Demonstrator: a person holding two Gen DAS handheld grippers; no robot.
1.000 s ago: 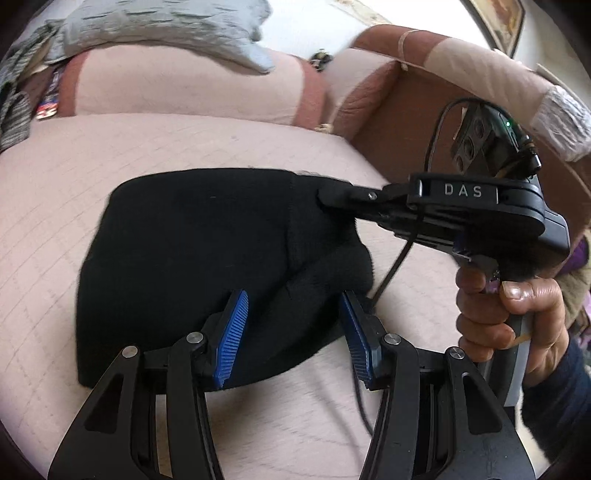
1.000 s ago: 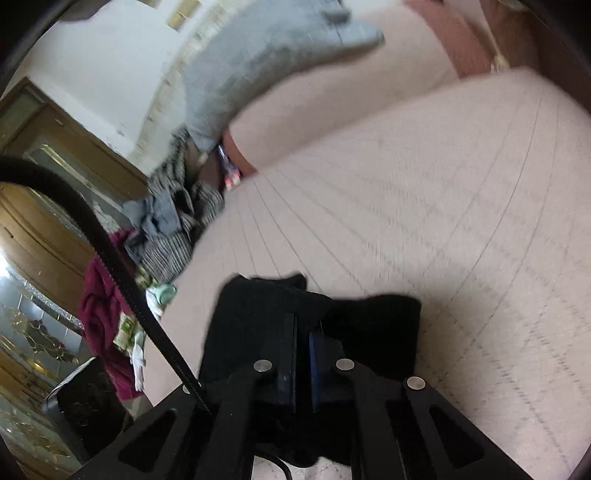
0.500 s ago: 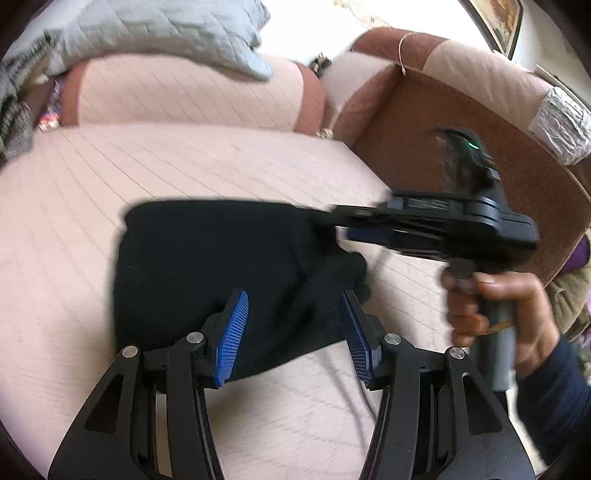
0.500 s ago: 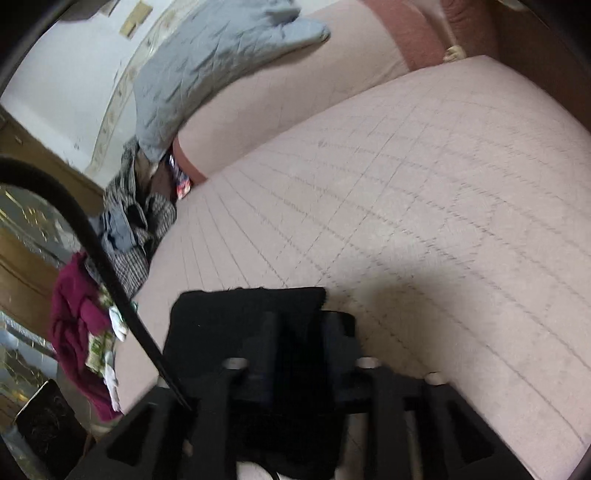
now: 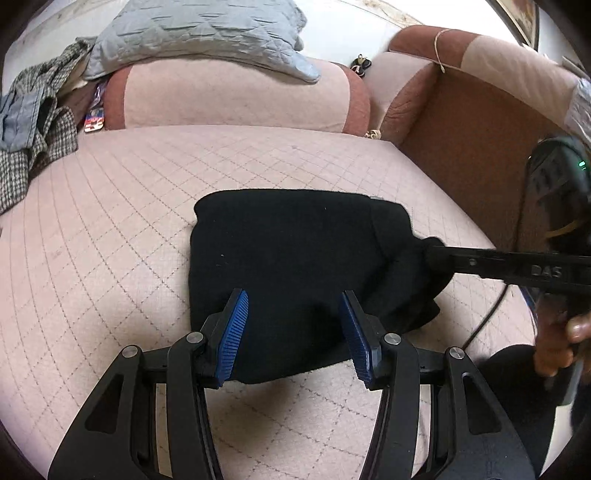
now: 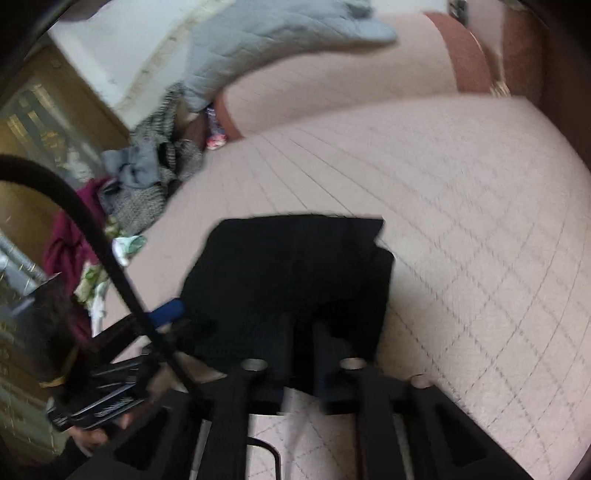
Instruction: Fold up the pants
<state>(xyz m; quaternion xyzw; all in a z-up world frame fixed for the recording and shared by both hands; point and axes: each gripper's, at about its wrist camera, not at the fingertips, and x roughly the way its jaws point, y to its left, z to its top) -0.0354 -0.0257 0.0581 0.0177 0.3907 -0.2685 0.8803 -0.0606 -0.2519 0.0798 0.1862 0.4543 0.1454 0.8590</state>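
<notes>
The black pants [image 5: 295,251] lie folded into a thick pad on the pink quilted sofa seat [image 5: 110,229]. My left gripper [image 5: 293,332] stands open, its blue pads [image 5: 234,332] on either side of the pad's near edge without pressing on it. A hand holds my right gripper [image 5: 430,254], which comes in from the right with its jaws closing tight on the bunched right edge of the pants. In the right wrist view, the right gripper [image 6: 303,343] has black cloth of the pants [image 6: 288,266] pinched between its fingers. The left gripper's blue pad [image 6: 168,312] shows at the left.
A grey quilted cushion [image 5: 199,33] rests on the sofa back. Checked and grey clothes [image 5: 29,122] are heaped at the seat's left end. The brown armrest [image 5: 472,122] rises on the right. A black cable [image 6: 92,236] arcs across the right wrist view.
The right gripper opened briefly, then shut again on the right edge, and drew off to the right. The folded pants now sit further right and more compact between the left pads.
</notes>
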